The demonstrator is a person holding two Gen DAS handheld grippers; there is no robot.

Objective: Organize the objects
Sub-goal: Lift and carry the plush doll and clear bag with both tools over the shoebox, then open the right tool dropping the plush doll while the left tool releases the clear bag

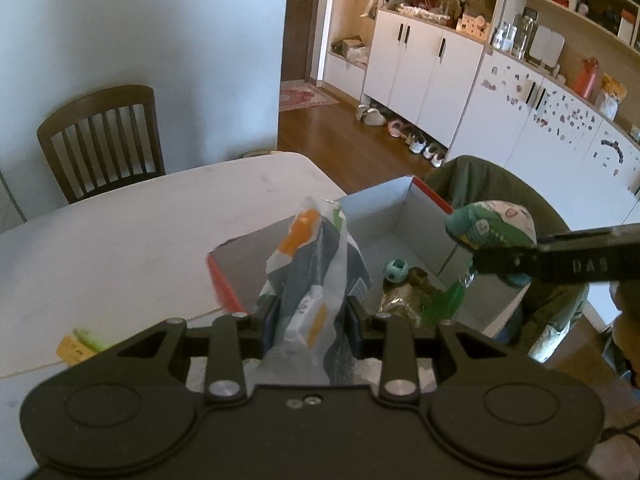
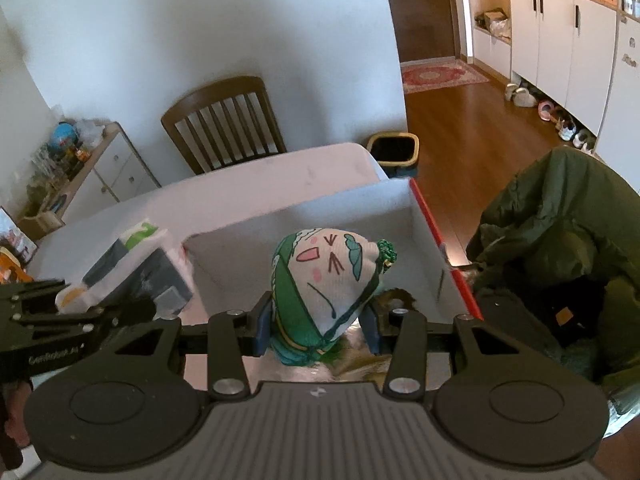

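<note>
My left gripper is shut on a grey, white and orange plastic packet, held above the near left rim of an open cardboard box with red outer edges. In the right wrist view the same packet shows at the left beside the box wall. My right gripper is shut on a green and white cloth pouch with a drawn face, hanging over the box interior. From the left wrist view that pouch hangs at the right over the box.
Inside the box lie a small teal ball, a crinkled foil wrapper and a green plastic piece. A yellow tag lies on the white table. A wooden chair stands behind, a green jacket at right, a bin on the floor.
</note>
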